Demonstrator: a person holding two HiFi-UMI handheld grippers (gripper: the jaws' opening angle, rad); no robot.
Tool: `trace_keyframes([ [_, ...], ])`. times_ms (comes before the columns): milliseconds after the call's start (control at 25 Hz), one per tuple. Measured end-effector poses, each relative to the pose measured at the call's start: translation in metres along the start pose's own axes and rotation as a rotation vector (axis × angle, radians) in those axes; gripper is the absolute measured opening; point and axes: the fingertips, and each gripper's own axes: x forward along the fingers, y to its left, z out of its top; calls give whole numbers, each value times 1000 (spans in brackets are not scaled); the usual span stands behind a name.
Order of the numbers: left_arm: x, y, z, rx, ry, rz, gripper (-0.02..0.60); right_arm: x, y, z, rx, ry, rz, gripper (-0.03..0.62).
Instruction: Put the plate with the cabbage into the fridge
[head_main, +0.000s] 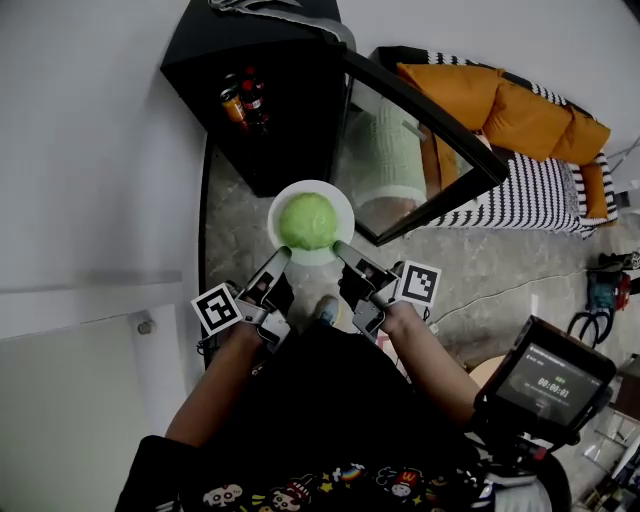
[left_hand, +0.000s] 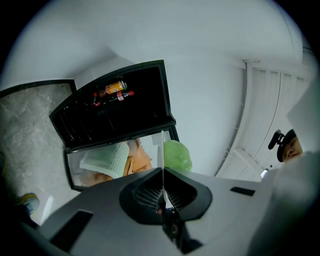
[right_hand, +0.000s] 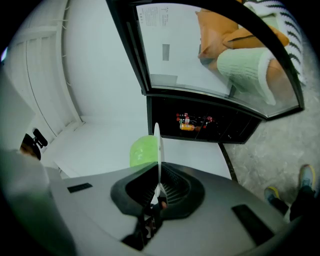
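Plate: white and round. You hold it in the air between your two grippers, over the grey stone floor, just outside the fridge's open front. It is not inside the fridge.
Cabbage: a pale green head at the middle of the plate. It covers most of the plate, so only the rim shows around it.
Left gripper: your jaws are pressed together on the plate's near-left rim. In the left gripper view the plate shows edge-on as a thin white line rising from the jaws. The cabbage lies to its right.
Right gripper: your jaws are clamped on the plate's near-right rim. In the right gripper view the plate is again a thin white line, with the cabbage to its left.
Marker cubes: one rides on each gripper near your hands, the left cube and the right cube.
Fridge: a small black cabinet on the floor beside a white wall, with its front open toward you and a dark interior.
Fridge door: glass-fronted and swung wide open, to the right of the plate. Orange and pale green shapes show in its glass.
Bottles: a small red and orange group inside the fridge. You cannot tell which shelf they stand on.
Sofa: it has a striped cover and lies beyond the door, at your right. Orange cushions rest on it.
Screen device: dark, with a lit display, at the lower right of the head view near your right arm.
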Motion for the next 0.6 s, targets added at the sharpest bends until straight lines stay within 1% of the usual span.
trace_keyframes([
  [120,-2,2,-1,5,-15,4,9,1,-2,-2,6,11,6,17],
  [280,-3,5,0,-10,-29,11,9,3,-3,-2,4,21,7,17],
  [600,6,3,8,-11,1,10,9,6,-3,6,10,-6,7,17],
])
